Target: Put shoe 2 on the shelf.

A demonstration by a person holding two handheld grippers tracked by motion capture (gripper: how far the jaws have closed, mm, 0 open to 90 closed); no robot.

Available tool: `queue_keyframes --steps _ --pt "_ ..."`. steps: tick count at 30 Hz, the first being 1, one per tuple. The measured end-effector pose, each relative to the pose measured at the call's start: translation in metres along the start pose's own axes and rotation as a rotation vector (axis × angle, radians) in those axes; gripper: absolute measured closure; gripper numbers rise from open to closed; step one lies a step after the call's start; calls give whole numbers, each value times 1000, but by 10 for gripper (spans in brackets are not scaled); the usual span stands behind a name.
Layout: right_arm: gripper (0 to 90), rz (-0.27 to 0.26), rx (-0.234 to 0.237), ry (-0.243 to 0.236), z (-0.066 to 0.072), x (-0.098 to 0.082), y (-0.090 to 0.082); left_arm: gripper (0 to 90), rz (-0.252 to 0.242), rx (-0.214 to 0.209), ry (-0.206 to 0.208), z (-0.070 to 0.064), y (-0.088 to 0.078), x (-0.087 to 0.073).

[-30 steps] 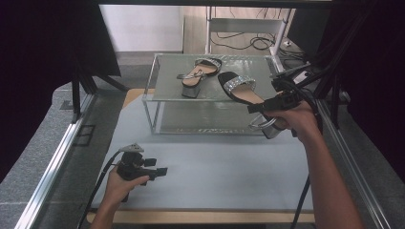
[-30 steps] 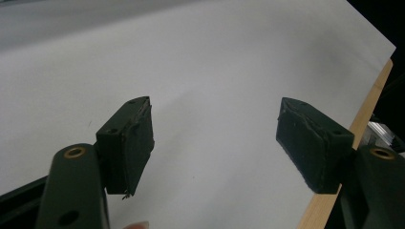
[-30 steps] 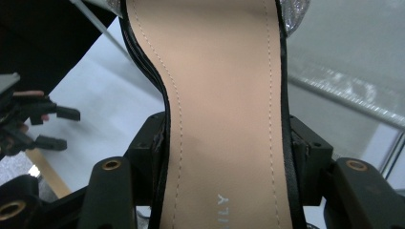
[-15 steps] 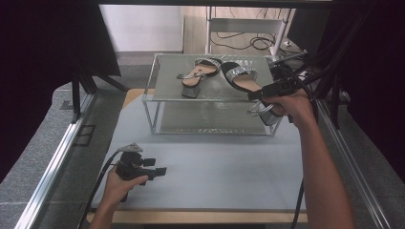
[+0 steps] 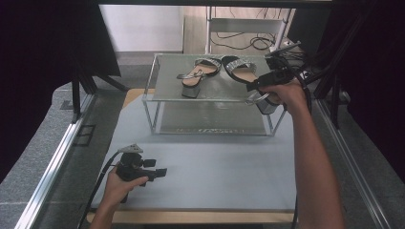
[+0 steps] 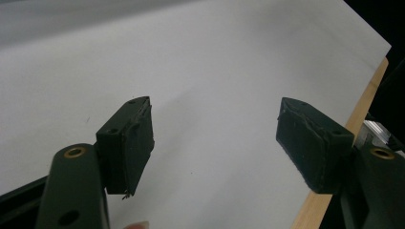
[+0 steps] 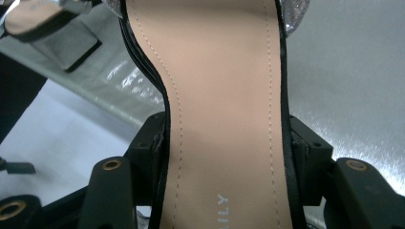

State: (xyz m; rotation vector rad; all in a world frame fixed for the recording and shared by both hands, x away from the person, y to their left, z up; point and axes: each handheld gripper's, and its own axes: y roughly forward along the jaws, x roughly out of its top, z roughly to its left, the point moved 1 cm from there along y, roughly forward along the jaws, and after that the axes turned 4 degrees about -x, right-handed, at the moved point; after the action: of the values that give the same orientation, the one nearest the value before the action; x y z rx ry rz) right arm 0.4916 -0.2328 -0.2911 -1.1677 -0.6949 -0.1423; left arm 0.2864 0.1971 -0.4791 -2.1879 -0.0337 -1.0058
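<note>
My right gripper [image 5: 258, 86] is shut on a black heeled sandal [image 5: 241, 71] with a glittery strap, held over the right end of a glass-topped shelf [image 5: 210, 90]. In the right gripper view the sandal's tan insole [image 7: 224, 124] runs between both jaws, which press its edges. A second matching sandal [image 5: 196, 75] lies on the shelf's top to the left, its block heel [image 7: 52, 28] seen at the upper left. My left gripper [image 5: 160, 172] rests low over the grey mat [image 5: 215, 171] near the front left, open with nothing between its pads [image 6: 129, 143].
The shelf has a metal frame and a lower level under the glass. A wooden table edge [image 6: 334, 191] runs along the mat's front. Metal rails [image 5: 57, 157] border the left side. Cables and a stand [image 5: 248, 28] lie behind the shelf.
My right gripper has carried the sandal farther back and left over the shelf, close beside the other sandal. The left gripper has stayed put.
</note>
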Motion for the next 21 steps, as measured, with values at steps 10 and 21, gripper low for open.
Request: queue_keyframes --steps 10,21 --pt "423 -4 -12 28 -6 14 7 290 -11 3 -11 1 -7 -3" --pt "423 21 -65 62 -16 37 31 290 -15 -5 -15 1 -10 -5"
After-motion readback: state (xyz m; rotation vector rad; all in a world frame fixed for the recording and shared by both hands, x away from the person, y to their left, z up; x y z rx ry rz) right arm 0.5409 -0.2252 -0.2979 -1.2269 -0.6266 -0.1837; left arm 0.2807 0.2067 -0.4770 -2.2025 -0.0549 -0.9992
